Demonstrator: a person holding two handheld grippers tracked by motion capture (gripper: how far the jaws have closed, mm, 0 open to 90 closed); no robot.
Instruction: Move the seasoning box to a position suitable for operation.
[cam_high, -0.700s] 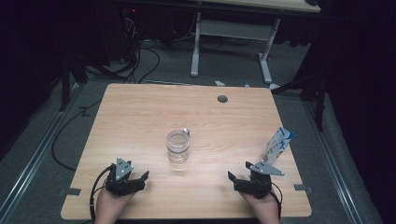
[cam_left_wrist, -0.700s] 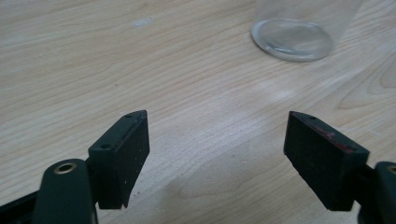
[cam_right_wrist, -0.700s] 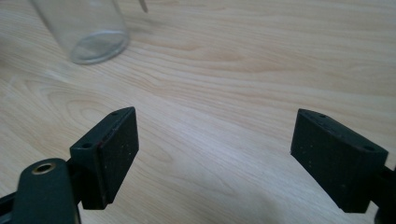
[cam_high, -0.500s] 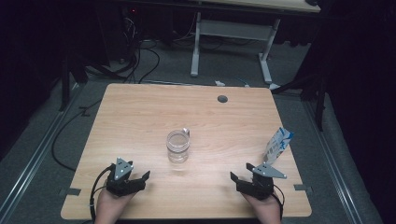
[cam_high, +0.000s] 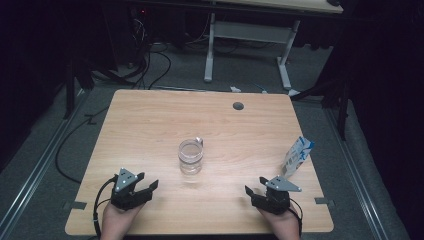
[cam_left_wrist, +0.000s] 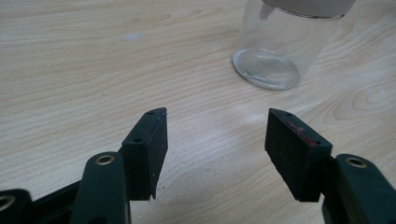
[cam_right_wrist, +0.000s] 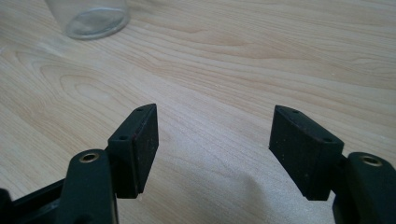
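Note:
A clear glass jar stands upright at the middle of the wooden table. My left gripper rests near the front left edge, open and holding nothing. In the left gripper view the jaws stand wide apart over bare wood, and the jar is ahead to the right. My right gripper sits near the front right edge, also open and with nothing between its jaws. The right gripper view looks past the spread jaws to the jar's base at the top left. A white and blue packet stands just beyond the right gripper.
A round cable hole is set in the table's far side. Behind the table are a white desk frame and cables on the floor. Bare wood lies between the two grippers and around the jar.

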